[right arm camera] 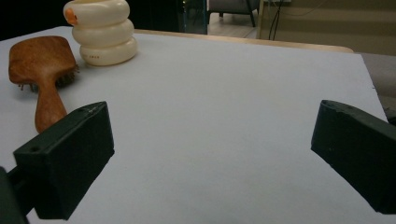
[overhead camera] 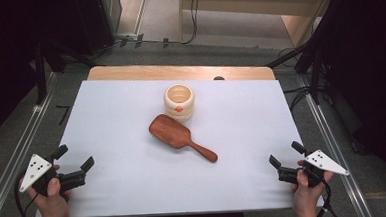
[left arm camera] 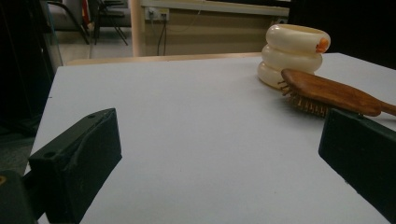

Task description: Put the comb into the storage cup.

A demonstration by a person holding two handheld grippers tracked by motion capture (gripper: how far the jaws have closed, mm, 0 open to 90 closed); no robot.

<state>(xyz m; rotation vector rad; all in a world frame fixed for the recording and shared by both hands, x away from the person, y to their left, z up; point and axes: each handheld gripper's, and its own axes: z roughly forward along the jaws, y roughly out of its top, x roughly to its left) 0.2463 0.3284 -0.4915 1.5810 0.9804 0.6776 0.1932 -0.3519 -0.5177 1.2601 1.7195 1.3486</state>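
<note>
A white table (overhead camera: 135, 181) is seen from above, with a wooden paddle hairbrush (overhead camera: 180, 135) lying bristles-down near the centre of the frame. Its handle points toward the lower right, and its head lies just beside a cream ribbed cup (overhead camera: 179, 102) with a small orange mark on its side; whether the two touch cannot be told.

The left gripper (overhead camera: 73, 162) is held at the lower left of the high view and the right gripper (overhead camera: 285, 159) at the lower right, each in a hand at the near edge of the table. The jaws of both are spread wide, with nothing between them.

The step in hand is judged to be a first reach for the hairbrush. It would be done well if the handle were approached from the lower right by the right gripper, with the jaws kept spread until the handle sits squarely between them, and closed across its narrow width, not along its length. The cup should be given room, so that it is not knocked as the brush is lifted.

In the right gripper view the hairbrush (right arm camera: 41, 74) appears at the upper left, above and beyond the left-hand jaw, well apart from the gap. In the left gripper view the hairbrush (left arm camera: 331, 95) appears at the right, just above the right-hand jaw and farther off, with the cup (left arm camera: 292, 52) behind it.
</note>
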